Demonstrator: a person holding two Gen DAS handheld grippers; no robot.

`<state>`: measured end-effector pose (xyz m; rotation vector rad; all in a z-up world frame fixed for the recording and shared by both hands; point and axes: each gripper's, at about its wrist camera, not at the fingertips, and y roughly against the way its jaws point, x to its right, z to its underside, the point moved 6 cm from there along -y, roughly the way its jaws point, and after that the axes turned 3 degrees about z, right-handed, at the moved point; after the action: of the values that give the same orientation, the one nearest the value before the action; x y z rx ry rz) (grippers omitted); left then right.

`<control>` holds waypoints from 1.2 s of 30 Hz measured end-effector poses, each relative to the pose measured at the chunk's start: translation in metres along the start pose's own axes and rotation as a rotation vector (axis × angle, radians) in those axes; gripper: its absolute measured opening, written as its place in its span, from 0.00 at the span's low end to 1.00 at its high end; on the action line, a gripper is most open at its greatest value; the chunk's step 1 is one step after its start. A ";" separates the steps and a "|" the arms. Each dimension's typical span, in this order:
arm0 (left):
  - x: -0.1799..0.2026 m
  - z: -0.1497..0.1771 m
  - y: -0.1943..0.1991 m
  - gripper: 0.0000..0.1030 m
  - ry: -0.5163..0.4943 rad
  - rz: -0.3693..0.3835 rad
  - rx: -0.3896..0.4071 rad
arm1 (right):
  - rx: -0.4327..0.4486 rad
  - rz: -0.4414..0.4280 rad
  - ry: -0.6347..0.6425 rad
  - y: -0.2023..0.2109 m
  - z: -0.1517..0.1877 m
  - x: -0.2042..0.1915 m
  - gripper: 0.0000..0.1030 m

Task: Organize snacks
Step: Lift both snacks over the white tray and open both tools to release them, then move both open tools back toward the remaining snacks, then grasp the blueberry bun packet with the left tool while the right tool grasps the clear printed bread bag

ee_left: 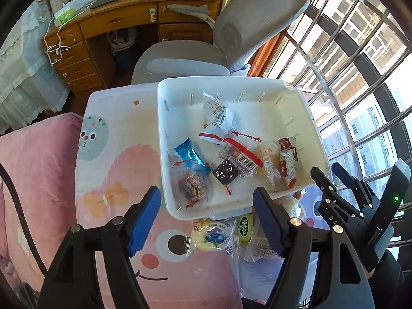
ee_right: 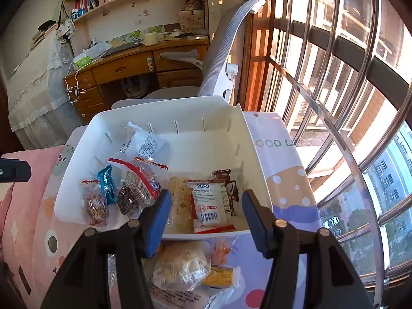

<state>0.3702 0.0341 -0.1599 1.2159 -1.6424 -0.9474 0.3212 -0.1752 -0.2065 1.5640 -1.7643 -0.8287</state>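
Observation:
A white plastic bin (ee_left: pixel 231 85) sits on a cartoon-printed cloth (ee_left: pixel 110 159) and holds several wrapped snacks: a blue wrapper (ee_left: pixel 191 157), a dark brownie (ee_left: pixel 226 172), a nut bar (ee_left: pixel 193 190) and a white packet (ee_left: pixel 217 113). My left gripper (ee_left: pixel 206 219) hangs open over the bin's near edge, gripping nothing. Below it on the cloth lie a blueberry packet (ee_left: pixel 213 237) and a green packet (ee_left: pixel 244 229). My right gripper (ee_right: pixel 206 220) is open above the bin's near rim (ee_right: pixel 206 235), just over a LIPO packet (ee_right: pixel 208 206) lying in the bin. A pale bun packet (ee_right: pixel 180 265) and a yellow packet (ee_right: pixel 219 278) lie on the cloth beneath it.
A grey office chair (ee_left: pixel 257 18) stands just behind the bin, with a wooden desk (ee_left: pixel 116 20) beyond it. Metal window bars (ee_left: pixel 360 77) run along the right. A pink cushion (ee_left: pixel 33 167) and a black cable (ee_left: pixel 15 198) lie at the left.

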 end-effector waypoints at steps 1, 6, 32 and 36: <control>-0.001 0.002 0.002 0.74 0.008 -0.006 -0.001 | -0.001 0.001 0.000 0.002 0.001 0.000 0.57; -0.004 0.016 0.011 0.74 0.031 -0.032 0.004 | -0.012 -0.008 -0.017 0.014 0.007 0.008 0.59; -0.032 0.120 -0.014 0.78 0.206 0.020 -0.031 | -0.372 -0.146 -0.354 0.012 0.094 0.046 0.76; -0.035 0.124 -0.034 0.81 0.190 0.007 -0.059 | -0.453 -0.173 -0.391 0.002 0.109 0.035 0.78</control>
<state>0.2698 0.0700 -0.2408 1.2200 -1.4590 -0.8428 0.2294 -0.2051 -0.2688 1.3193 -1.5512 -1.5843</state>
